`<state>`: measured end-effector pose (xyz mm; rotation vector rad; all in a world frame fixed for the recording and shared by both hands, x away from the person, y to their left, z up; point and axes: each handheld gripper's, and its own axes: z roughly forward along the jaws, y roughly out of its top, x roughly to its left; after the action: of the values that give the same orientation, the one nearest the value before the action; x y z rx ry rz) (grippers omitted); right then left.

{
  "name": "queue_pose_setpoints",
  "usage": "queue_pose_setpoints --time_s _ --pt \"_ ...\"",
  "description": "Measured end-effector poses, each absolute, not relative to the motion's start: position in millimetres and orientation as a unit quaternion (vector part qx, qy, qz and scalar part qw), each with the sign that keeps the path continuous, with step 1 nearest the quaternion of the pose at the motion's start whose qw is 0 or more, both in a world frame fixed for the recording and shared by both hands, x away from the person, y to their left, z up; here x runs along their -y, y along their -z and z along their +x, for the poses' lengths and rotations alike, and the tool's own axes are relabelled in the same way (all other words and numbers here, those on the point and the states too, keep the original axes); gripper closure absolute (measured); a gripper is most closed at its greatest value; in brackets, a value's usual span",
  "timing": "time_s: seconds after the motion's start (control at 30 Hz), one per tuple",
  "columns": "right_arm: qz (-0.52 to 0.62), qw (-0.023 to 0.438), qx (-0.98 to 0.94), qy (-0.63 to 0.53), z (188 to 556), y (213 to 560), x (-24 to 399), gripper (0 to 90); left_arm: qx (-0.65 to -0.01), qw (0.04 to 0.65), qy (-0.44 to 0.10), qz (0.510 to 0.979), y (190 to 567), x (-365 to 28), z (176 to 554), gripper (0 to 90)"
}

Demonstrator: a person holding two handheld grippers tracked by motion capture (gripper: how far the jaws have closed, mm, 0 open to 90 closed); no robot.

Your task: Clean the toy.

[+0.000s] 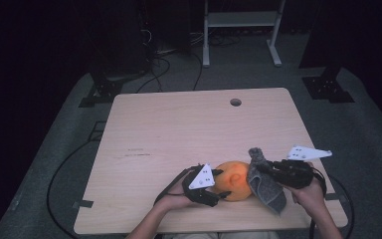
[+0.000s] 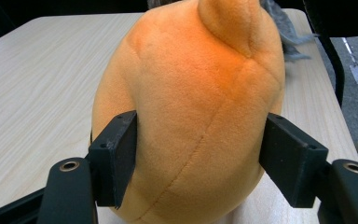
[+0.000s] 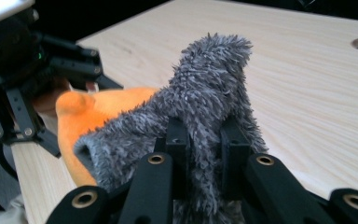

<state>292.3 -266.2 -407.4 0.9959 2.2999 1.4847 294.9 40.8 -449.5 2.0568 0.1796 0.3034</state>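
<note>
An orange plush toy (image 1: 234,179) rests on the wooden table (image 1: 189,129) near its front edge. My left gripper (image 1: 218,191) is shut on the orange plush toy (image 2: 191,116), one pad pressing each side of it. A grey fuzzy cloth (image 1: 264,183) hangs against the toy's right side. My right gripper (image 1: 262,169) is shut on the grey fuzzy cloth (image 3: 205,121), with a fold pinched between the pads and a tuft sticking up above them. The orange plush toy (image 3: 98,112) and the left gripper (image 3: 74,100) sit just beyond the cloth.
A round cable hole (image 1: 236,102) lies near the table's far edge. A white stand (image 1: 241,30) and cables (image 1: 159,64) are on the floor behind the table. The table's front edge runs close under both hands.
</note>
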Motion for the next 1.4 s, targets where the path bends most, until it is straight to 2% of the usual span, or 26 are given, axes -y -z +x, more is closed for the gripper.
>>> queue_pose_setpoints --time_s 0.13,0.2,0.37,0.47,0.77,0.87,0.97,1.0,1.03,1.07,1.17,1.27,1.4 --pt "0.367 0.1 -0.784 -0.491 301.2 425.1 270.3 76.8 -0.081 0.505 -0.125 0.85 449.8 -42.2 296.0 31.1" --pt "0.385 0.114 -0.788 -0.466 302.3 428.7 276.4 76.9 -0.083 0.507 -0.124 0.849 450.1 -43.4 296.6 31.1" --pt "0.373 0.11 -0.779 -0.491 295.0 419.8 280.0 76.8 -0.091 0.511 -0.121 0.846 450.8 -45.0 298.7 31.1" --pt "0.323 0.11 -0.786 -0.516 285.7 406.4 263.1 76.5 -0.096 0.511 -0.118 0.846 450.7 -46.3 300.0 31.1" --pt "0.369 0.13 -0.798 -0.459 293.6 426.1 272.0 76.7 -0.117 0.518 -0.108 0.84 451.2 -50.7 304.9 30.9" --pt "0.325 0.125 -0.786 -0.511 283.9 407.5 260.5 76.4 -0.119 0.521 -0.108 0.838 451.3 -49.5 305.5 30.6" --pt "0.314 0.125 -0.796 -0.502 284.4 407.1 251.7 76.2 -0.114 0.525 -0.109 0.837 451.1 -48.7 305.1 25.5" --pt "0.315 0.124 -0.801 -0.494 287.6 412.5 247.9 76.3 -0.117 0.512 -0.109 0.844 452.6 -43.6 306.3 13.0" --pt "0.315 0.124 -0.801 -0.494 287.6 412.5 247.9 76.3 -0.117 0.512 -0.109 0.844 452.6 -43.6 306.3 9.4" --pt "0.326 0.121 -0.794 -0.498 289.4 412.2 249.8 76.4 -0.107 0.496 -0.133 0.852 457.0 -36.7 304.5 9.5" --pt "0.322 0.128 -0.794 -0.5 286.2 407.2 248.1 76.5 -0.11 0.494 -0.14 0.851 456.9 -33.7 304.0 15.8" --pt "0.279 0.135 -0.793 -0.525 273.6 387.9 232.7 76.6 -0.121 0.499 -0.147 0.845 452.7 -33.2 302.0 24.6" --pt "0.248 0.167 -0.806 -0.511 266.3 373.7 209.2 76.3 -0.117 0.492 -0.157 0.849 450.3 -30.9 298.3 30.7"
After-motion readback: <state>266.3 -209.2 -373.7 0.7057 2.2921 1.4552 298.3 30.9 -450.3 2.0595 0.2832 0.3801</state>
